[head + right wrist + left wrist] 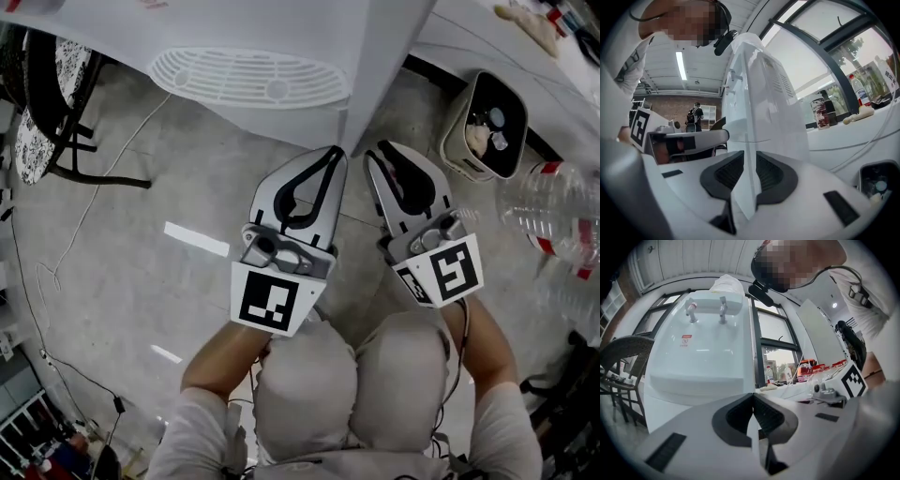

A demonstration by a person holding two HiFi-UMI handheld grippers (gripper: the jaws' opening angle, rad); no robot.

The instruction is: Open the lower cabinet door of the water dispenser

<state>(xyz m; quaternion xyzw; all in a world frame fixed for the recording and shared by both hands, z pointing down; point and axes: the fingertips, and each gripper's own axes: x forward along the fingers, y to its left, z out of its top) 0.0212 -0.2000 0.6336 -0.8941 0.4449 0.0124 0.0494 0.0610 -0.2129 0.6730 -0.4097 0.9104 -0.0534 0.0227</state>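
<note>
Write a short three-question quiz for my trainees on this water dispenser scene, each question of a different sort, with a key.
1. True or false: the jaws of the left gripper stand wide apart.
2. In the head view, what stands to the right of the water dispenser? A a bin; B a ladder; C a mop.
3. Fill in: the ___ gripper shows a gap between its jaws.
Key: 1 false, they are together. 2 A, the bin. 3 right: the right gripper.

Bright window (820, 51) daylight, floor (141, 281) glare — fisheye bending, dark corners, soft edges
</note>
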